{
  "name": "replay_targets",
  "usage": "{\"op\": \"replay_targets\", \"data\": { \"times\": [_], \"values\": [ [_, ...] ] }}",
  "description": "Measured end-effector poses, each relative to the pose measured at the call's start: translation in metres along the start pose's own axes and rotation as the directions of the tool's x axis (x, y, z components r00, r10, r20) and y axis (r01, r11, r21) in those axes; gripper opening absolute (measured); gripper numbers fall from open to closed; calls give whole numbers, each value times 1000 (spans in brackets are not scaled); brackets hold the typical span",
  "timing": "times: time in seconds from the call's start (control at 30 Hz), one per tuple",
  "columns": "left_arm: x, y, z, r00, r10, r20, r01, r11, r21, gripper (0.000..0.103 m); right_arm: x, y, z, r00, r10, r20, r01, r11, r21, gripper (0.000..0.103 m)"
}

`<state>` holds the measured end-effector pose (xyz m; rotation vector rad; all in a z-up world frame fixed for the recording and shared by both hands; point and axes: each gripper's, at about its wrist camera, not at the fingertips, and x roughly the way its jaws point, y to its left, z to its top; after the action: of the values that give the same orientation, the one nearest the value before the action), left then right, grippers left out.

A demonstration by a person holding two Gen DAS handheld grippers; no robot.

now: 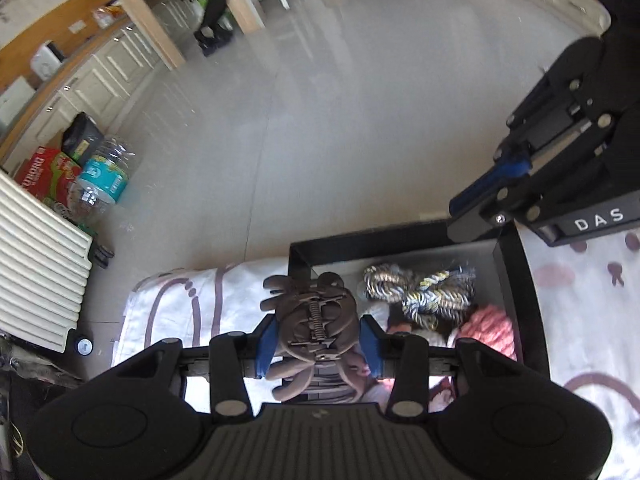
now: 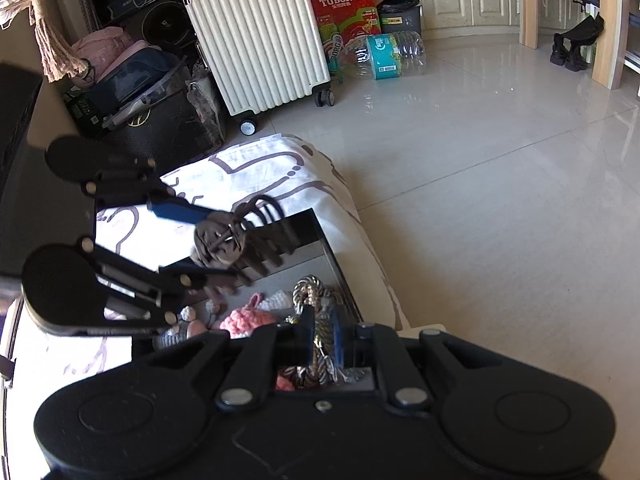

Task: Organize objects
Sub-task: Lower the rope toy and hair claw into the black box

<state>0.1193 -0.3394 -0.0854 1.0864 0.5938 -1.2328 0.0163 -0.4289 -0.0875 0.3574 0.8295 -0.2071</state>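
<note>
Left tool (image 1: pixel 318 340) grips brown hair claw (image 1: pixel 314 320) above black box (image 1: pixel 516 276) holding cords.

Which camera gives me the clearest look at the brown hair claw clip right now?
The left wrist view: the hair claw clip sits centred and sharp between the left tongs, spring visible. The right wrist view shows the clip side-on, smaller and partly blurred.

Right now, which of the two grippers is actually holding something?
The left gripper: its blue pads clamp a brown hair clip above the black box. The right gripper is shut, empty.
</note>
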Motion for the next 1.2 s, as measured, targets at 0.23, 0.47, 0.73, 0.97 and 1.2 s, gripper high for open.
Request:
{"op": "replay_targets", "data": {
  "times": [0.23,0.47,0.73,0.97,1.2],
  "values": [
    [16,-4,-3,994,-106,-17,105,994,-23,45,4,0,0,1000,9,-5,-9,1000,-2,10],
    [13,-1,-12,995,-95,32,99,985,-144,56,5,-2,-1,1000,11,-11,-11,1000,9,10],
    [-4,12,-13,992,-90,90,113,948,-298,56,5,0,-2,999,30,-15,-30,999,22,10],
    [-26,12,-19,993,-49,105,89,902,-423,58,-6,6,-1,999,30,-13,-30,999,24,10],
    [-51,7,-37,995,-8,99,64,810,-582,61,-20,19,-1,1000,0,-16,0,1000,-16,11]
  ]
}}
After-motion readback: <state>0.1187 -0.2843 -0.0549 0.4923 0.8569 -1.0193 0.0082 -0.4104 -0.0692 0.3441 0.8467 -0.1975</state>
